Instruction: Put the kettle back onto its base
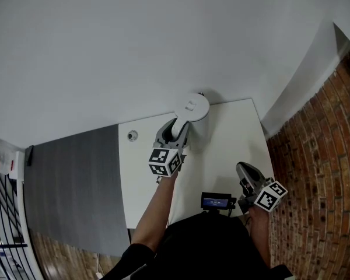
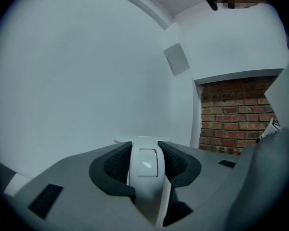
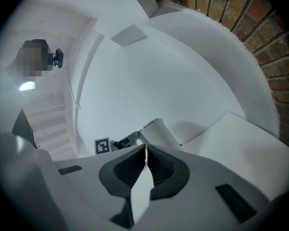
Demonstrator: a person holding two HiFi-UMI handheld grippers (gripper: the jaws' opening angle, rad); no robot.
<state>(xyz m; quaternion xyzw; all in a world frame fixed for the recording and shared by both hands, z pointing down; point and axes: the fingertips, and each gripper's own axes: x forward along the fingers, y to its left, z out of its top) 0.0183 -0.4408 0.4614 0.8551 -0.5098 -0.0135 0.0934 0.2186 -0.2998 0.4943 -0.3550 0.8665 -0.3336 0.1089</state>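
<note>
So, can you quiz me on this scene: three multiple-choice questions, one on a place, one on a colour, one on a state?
1. At which part of the table is the kettle?
A. near edge
B. far edge, by the wall
C. middle

2. What colour is the kettle?
A. white
B. red
C. black

3. The right gripper has its jaws:
A. wide apart
B. closed on the kettle
C. together, empty

B: it is at the far edge, against the wall.
A: it is white all over.
C: the jaws meet with nothing between.
</note>
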